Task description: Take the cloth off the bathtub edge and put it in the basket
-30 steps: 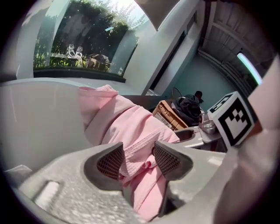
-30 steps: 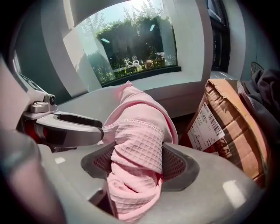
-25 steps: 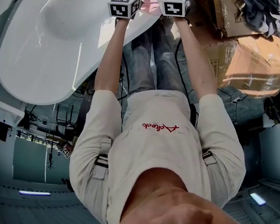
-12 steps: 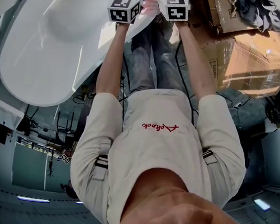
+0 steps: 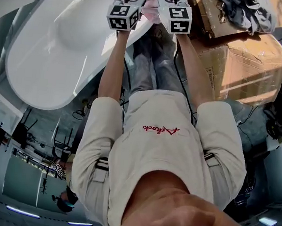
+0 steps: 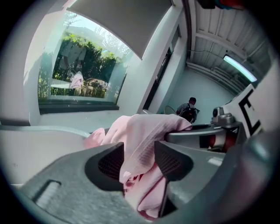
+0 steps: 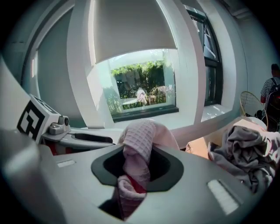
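The cloth (image 6: 144, 131) hangs bunched by the bathtub (image 5: 54, 35) edge. The left gripper (image 6: 139, 159) pinches one fold, and the right gripper (image 7: 136, 168), whose jaws have just been closing, pinches another. If the grippers drift apart, a thin fold could slip free short of the basket.

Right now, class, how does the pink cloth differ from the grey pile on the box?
The pink cloth is pinched in the left tongs and the right tongs, whose jaws have just been closing; the grey pile lies loose on the cardboard box. The pink cloth shows a waffle weave, the grey pile looks smooth. Both are crumpled fabric.
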`<state>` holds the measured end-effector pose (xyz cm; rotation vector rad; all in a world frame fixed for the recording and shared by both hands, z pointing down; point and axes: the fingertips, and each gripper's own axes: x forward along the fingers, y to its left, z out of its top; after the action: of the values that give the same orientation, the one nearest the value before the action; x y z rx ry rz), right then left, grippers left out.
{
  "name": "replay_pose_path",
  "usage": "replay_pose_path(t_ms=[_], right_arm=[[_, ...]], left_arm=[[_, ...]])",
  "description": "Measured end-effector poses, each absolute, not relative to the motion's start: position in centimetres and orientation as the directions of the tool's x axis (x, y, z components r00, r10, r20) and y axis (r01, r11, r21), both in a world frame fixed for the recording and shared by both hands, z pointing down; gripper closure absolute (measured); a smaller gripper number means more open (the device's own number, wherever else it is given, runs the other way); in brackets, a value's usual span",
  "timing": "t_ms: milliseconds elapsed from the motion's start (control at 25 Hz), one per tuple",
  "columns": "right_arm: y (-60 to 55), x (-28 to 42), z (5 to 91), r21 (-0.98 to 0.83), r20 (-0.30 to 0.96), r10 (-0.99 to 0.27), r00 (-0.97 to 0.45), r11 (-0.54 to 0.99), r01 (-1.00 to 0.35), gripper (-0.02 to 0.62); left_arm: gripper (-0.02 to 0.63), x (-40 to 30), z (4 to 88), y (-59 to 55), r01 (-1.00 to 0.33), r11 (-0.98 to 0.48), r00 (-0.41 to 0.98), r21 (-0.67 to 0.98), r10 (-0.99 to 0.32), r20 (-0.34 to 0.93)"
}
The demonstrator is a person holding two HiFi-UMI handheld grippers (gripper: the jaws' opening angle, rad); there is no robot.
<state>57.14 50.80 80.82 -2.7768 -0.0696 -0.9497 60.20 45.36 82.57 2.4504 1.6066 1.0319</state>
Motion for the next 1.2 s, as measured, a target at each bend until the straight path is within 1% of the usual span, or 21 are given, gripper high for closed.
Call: replay_pose_path(t_ms=[240,520,680,760,840,1000,1200], right_arm=[[51.9,58.7,70.7,-0.148,0.472,0.005,0.882,-0.985,0.085,0.491],[52.1,60.4,57.2,-0.114,0.272,0.020,0.962,-0.992,0.053,0.491],[51.9,60.9,49.9,-0.081,0.174,0.014,0.985,-0.996,0.029,0.491],[51.7,60.9,46.8,-0.066,0.134,0.006,0.991,-0.998,0.015,0.491],[51.5,60.5,44.3,-0.061,0.106,0.001,0.994,-0.998,0.008,0.491],[51.0,60.3,40.6,-0.071,0.045,-0.003,0.999,-0.997,0.001,0.491],[49.8,60.1,37.8,-0.077,0.005,-0.032,0.999,-0.997,-0.032,0.491]], left_arm=[[0.382,61.0,73.8,45.6,0.825,-0.461,0.314,0.328,0.855,0.411],[0.383,62.4,62.0,45.4,0.857,-0.455,0.388,0.241,0.878,0.281],[0.400,63.7,55.5,44.8,0.863,-0.467,0.431,0.191,0.879,0.203],[0.437,64.1,52.4,44.5,0.865,-0.470,0.445,0.177,0.880,0.164],[0.457,64.1,49.4,44.3,0.869,-0.467,0.451,0.162,0.884,0.127],[0.460,64.2,44.5,43.9,0.875,-0.472,0.467,0.107,0.881,0.071],[0.463,64.3,40.9,42.1,0.859,-0.506,0.505,0.078,0.863,0.024]])
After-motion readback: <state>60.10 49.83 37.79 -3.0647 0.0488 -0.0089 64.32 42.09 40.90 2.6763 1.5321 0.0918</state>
